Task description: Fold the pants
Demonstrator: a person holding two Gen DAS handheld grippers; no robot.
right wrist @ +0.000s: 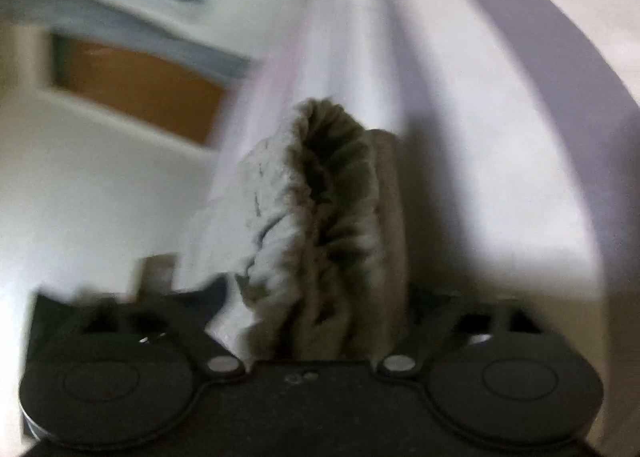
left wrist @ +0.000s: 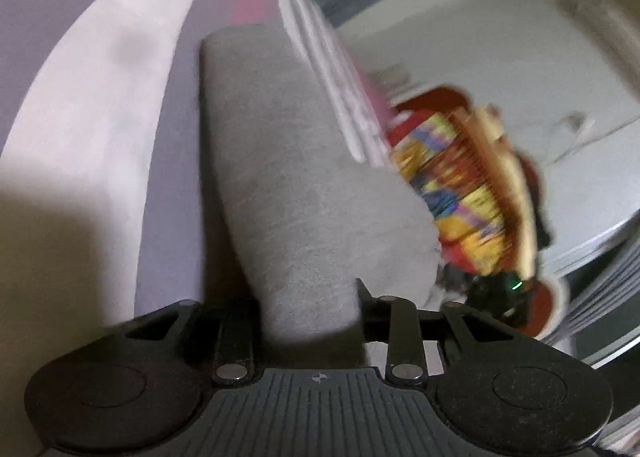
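Note:
The grey pants (left wrist: 280,185) run away from my left gripper (left wrist: 312,313) as a long folded leg over a white and pink sheet. The left jaws are shut on the cloth, which hides the fingertips. In the right wrist view the gathered elastic waistband of the pants (right wrist: 332,225) bunches up between the jaws of my right gripper (right wrist: 320,321), which is shut on it. Both views are blurred by motion.
A white and pink striped sheet (left wrist: 100,105) lies under the pants. A person's sleeve with a bright multicoloured pattern (left wrist: 460,185) is at the right in the left wrist view. An orange panel (right wrist: 136,89) and a white wall are at the left in the right wrist view.

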